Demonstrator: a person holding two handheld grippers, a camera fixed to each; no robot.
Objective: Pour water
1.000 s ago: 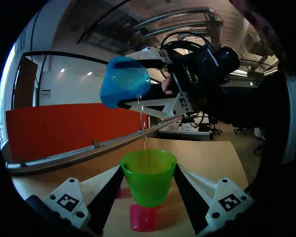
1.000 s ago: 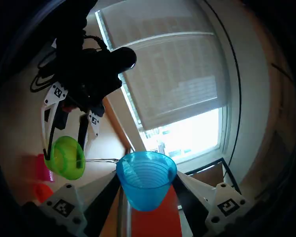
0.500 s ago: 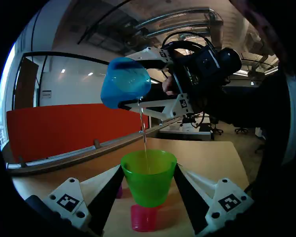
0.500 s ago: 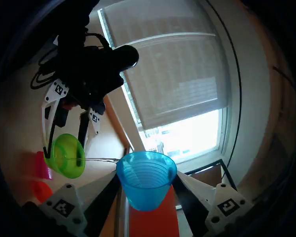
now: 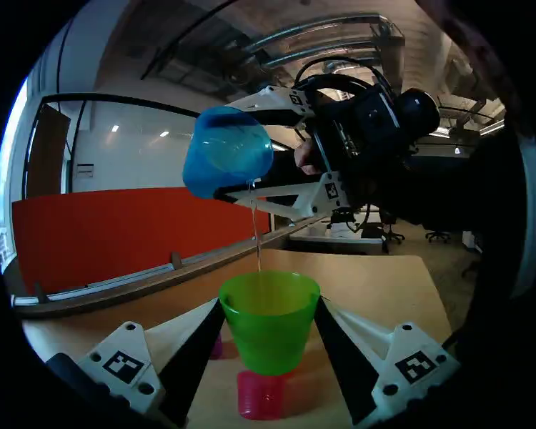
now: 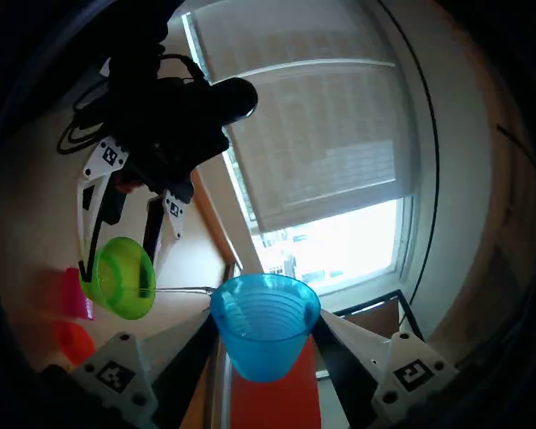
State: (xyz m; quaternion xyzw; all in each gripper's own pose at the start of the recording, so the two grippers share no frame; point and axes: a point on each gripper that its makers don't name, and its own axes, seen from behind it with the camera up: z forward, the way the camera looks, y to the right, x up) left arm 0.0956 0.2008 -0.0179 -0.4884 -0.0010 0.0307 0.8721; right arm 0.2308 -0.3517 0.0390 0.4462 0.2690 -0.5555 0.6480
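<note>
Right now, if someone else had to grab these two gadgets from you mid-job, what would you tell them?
Left gripper: shut on the green cup, upright, held above the table.
Right gripper: shut on the blue cup, tipped over and higher than the green one.
Water falls in a thin stream from the blue cup's rim into the green cup. A pink cup stands on the table below.
Done: both cups gripped, pour under way.
Left: hold the stream centred, then probably level the blue cup and set both down.
</note>
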